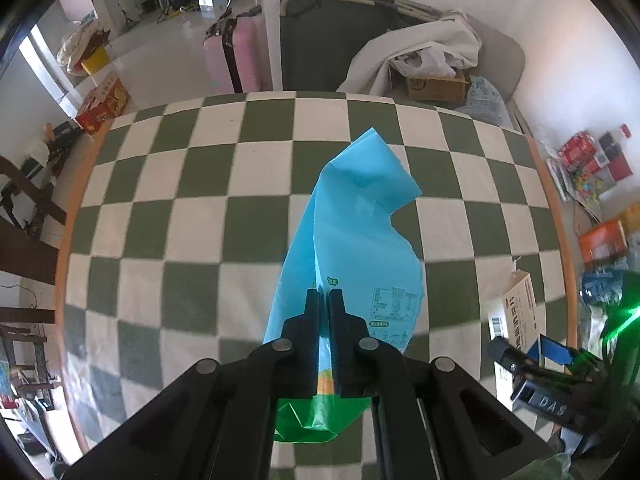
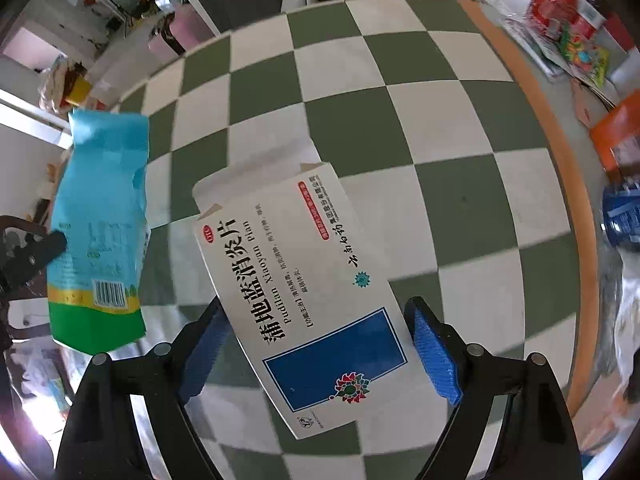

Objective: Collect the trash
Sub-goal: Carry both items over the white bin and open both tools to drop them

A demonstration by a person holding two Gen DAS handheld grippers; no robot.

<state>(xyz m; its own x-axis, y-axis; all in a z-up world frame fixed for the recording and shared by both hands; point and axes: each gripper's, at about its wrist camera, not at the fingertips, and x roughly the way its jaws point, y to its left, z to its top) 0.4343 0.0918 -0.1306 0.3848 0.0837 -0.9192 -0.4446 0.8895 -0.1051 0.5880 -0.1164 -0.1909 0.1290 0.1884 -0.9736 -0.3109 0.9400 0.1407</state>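
Observation:
My left gripper (image 1: 324, 296) is shut on a blue and green plastic snack bag (image 1: 352, 220) and holds it above the green and white checked table (image 1: 200, 208). The same bag (image 2: 100, 220) shows at the left of the right wrist view, off the table. A white medicine box (image 2: 312, 288) with a blue panel and Chinese print lies flat on the table. My right gripper (image 2: 316, 320) is open, with one blue-padded finger on each side of the box's near end. The box (image 1: 516, 312) and right gripper (image 1: 532, 368) also show at the lower right of the left wrist view.
The round table has an orange rim (image 2: 560, 152). Boxes and packets (image 1: 592, 168) lie on the floor to the right. A blue bottle (image 2: 622, 216) sits beyond the rim. A pink suitcase (image 1: 232, 56) and a chair with a cardboard box (image 1: 436, 84) stand behind.

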